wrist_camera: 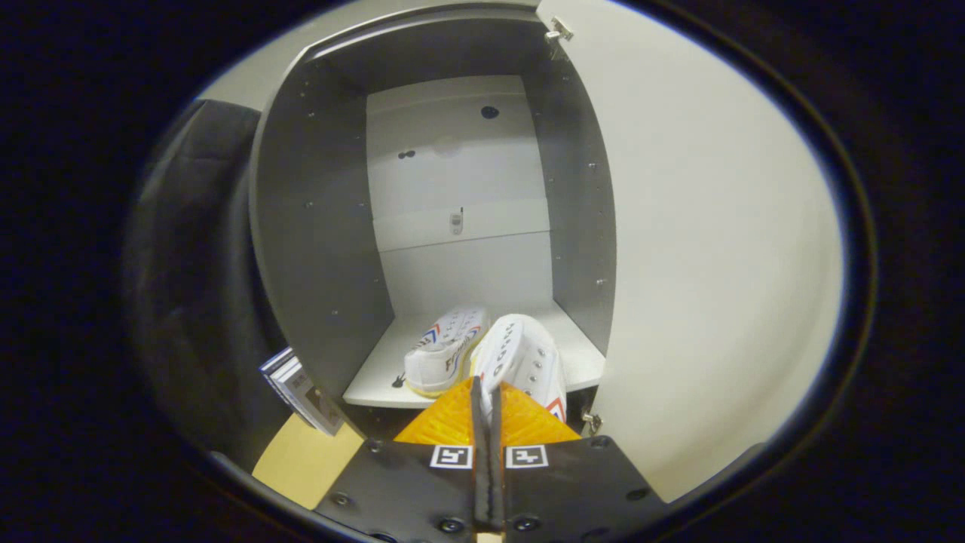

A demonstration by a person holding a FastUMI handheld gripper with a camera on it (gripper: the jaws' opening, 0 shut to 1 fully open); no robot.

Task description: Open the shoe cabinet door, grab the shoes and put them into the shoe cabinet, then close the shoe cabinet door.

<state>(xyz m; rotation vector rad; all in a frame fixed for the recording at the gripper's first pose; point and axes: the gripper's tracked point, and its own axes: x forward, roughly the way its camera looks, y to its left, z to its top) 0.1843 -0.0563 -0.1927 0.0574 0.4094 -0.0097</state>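
Observation:
The shoe cabinet (317, 249) stands open, its pale door (716, 264) swung out to the right of the opening. On the white bottom shelf (377, 377) lies one white shoe (445, 351) with red and blue stripes, toe pointing inward. A second white shoe (524, 358) sits just to its right, its heel end over the shelf's front edge. My gripper (487, 392) is right at that heel, fingers nearly together with a thin white edge of the shoe pinched between them.
Grey side walls close in the compartment left and right. Door hinges (559, 32) (590, 421) sit at the door's top and bottom. Some booklets (301, 392) lean by the cabinet's lower left, over a wooden surface (301, 456). Black cloth hangs to the left.

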